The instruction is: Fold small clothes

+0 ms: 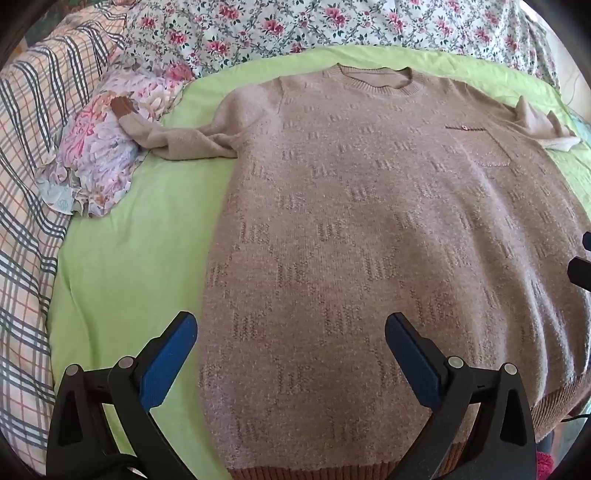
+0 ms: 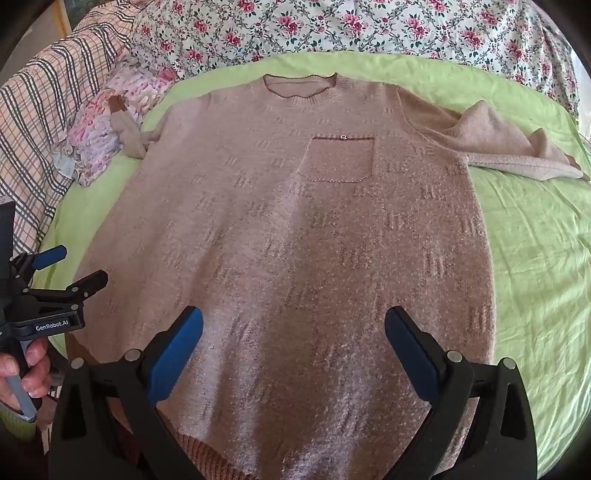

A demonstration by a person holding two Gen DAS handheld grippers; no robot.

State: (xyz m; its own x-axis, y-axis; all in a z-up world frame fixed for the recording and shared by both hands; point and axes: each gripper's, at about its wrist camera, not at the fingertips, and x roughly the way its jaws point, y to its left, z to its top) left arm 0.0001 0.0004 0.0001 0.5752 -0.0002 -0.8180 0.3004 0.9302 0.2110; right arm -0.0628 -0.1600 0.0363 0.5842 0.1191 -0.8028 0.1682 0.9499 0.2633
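A pinkish-beige knit sweater lies flat, front up, on a green sheet, collar far, hem near; it also shows in the right wrist view with its chest pocket. Its left sleeve runs onto a floral cushion; its right sleeve lies crumpled at the far right. My left gripper is open and empty above the sweater's lower left part. My right gripper is open and empty above the hem's middle. The left gripper also shows at the left edge of the right wrist view.
A floral cushion lies at the far left on the green sheet. A plaid blanket lines the left side. A floral quilt runs along the back. The sheet spreads right of the sweater.
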